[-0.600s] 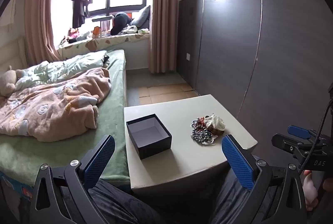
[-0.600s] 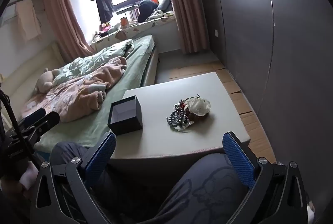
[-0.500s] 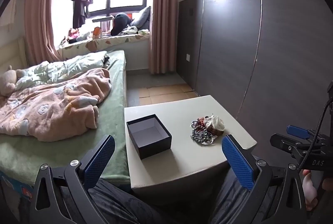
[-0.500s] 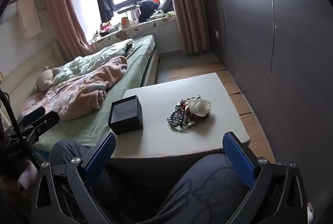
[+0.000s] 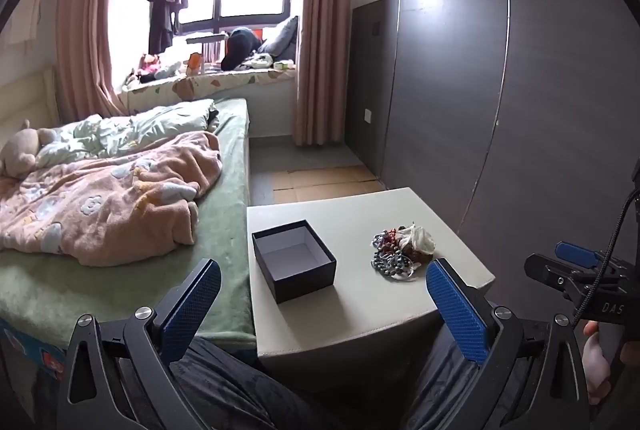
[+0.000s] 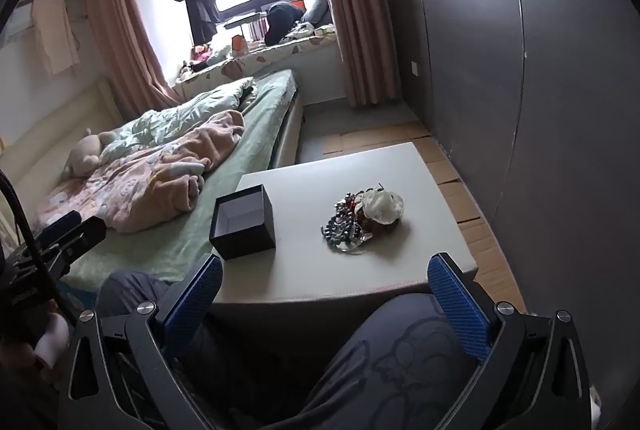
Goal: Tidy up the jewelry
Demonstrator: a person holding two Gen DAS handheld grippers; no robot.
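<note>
Right now, both handheld grippers are hanging back from the pale cream square table (image 5: 352,310), above the seated person's dark-trousered lap. The left gripper (image 5: 323,294), with its blue textured pads on black fingers, is holding its jaws wide apart with nothing between them, and it is sitting well short of the table's near edge. The right gripper (image 6: 325,290), built the same way, is likewise standing spread wide and gripping nothing.

On the table, a small open black square box with a pale lining (image 5: 293,260) is sitting toward the left side, nearest the bed, and it is showing no contents. A tangled heap of jewelry, made of grey-silver beads, red beads and a cream fabric flower (image 5: 402,250), is lying on the right half of the table, apart from the box; the single pieces in it are too small to tell apart. In the right wrist view the same box (image 6: 242,224) and heap (image 6: 362,220) are lying side by side with bare tabletop between them.

A green-sheeted bed with a rumpled pink blanket (image 5: 120,202) is running along the left of the table, and dark grey wall panels (image 5: 500,110) are standing to its right.
</note>
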